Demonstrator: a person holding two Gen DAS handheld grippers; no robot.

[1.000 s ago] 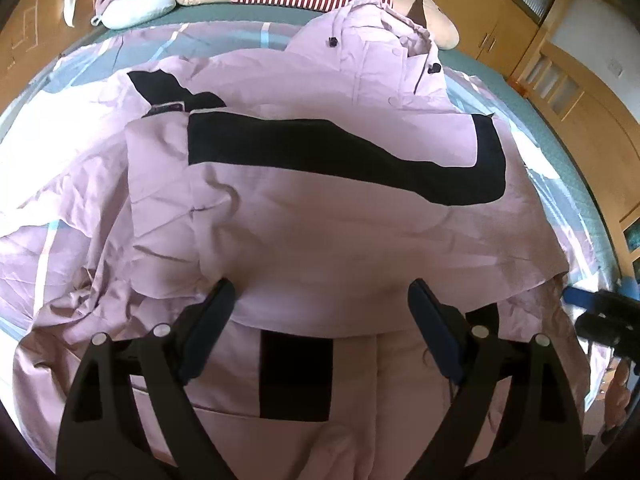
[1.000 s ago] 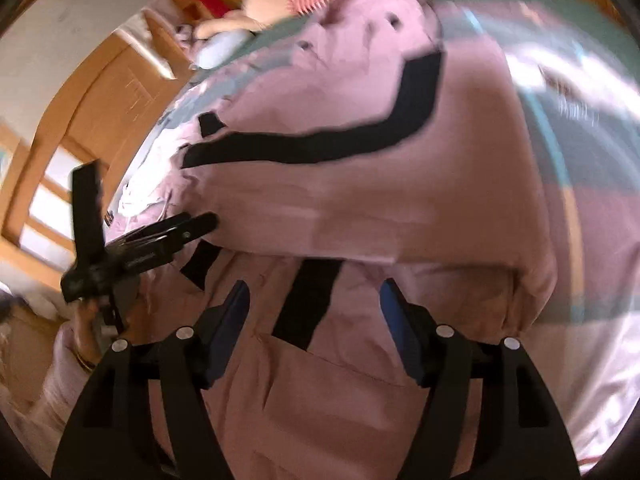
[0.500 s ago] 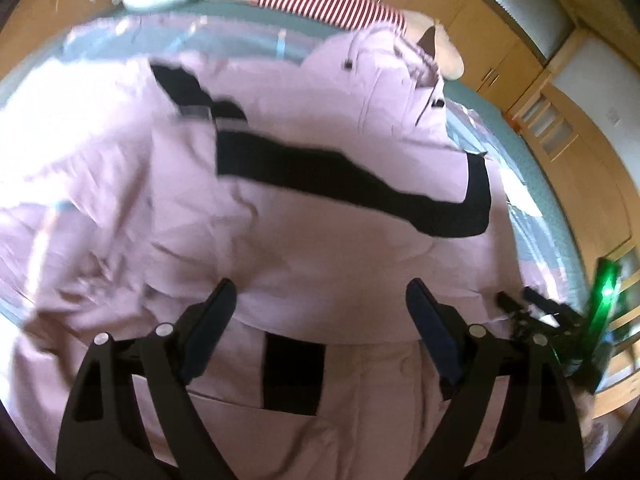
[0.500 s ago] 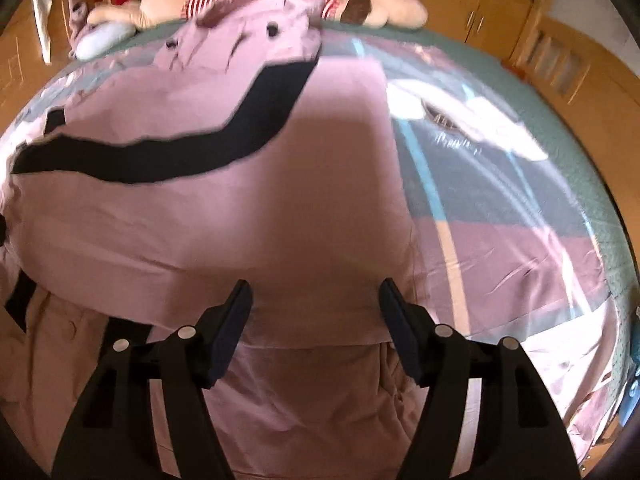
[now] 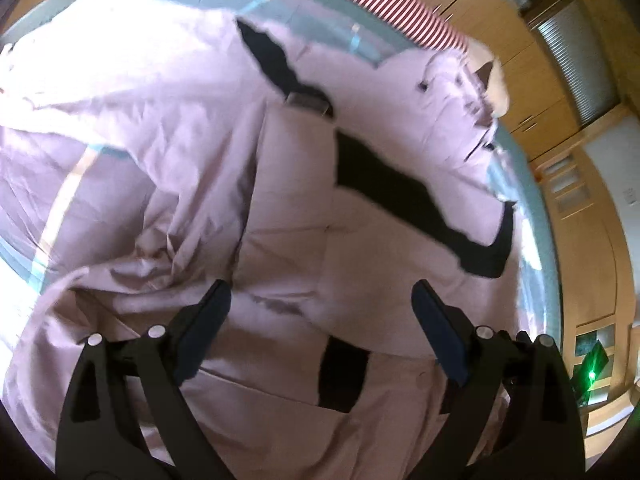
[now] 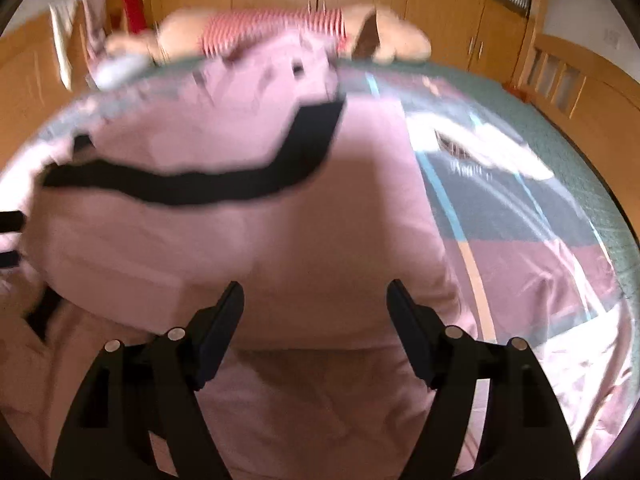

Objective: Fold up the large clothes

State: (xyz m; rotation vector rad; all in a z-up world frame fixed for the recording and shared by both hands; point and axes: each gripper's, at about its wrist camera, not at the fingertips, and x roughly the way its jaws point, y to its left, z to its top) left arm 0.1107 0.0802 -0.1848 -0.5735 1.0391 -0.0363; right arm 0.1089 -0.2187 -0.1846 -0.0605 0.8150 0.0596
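A large pale pink jacket (image 5: pixel 288 208) with a black band (image 5: pixel 404 200) lies spread on the bed, its hood toward the far end; it also shows in the right wrist view (image 6: pixel 248 248). Its lower part is folded up over the body. My left gripper (image 5: pixel 320 300) is open and empty, just above the fold's near edge. My right gripper (image 6: pixel 314 300) is open and empty above the jacket's right side. The left gripper's tips (image 6: pixel 10 236) show at the right wrist view's left edge.
The bed carries a patterned cover (image 6: pixel 520 208) in teal, maroon and white, bare to the jacket's right. A plush toy in a red-striped shirt (image 6: pixel 280 32) lies at the bed's head. Wooden cabinets (image 5: pixel 580 208) and a railing (image 6: pixel 560 76) surround the bed.
Both views have swung: the left gripper has turned left toward the jacket's left sleeve side, and the right gripper has turned to face the bed's head. Both jaws stay open.
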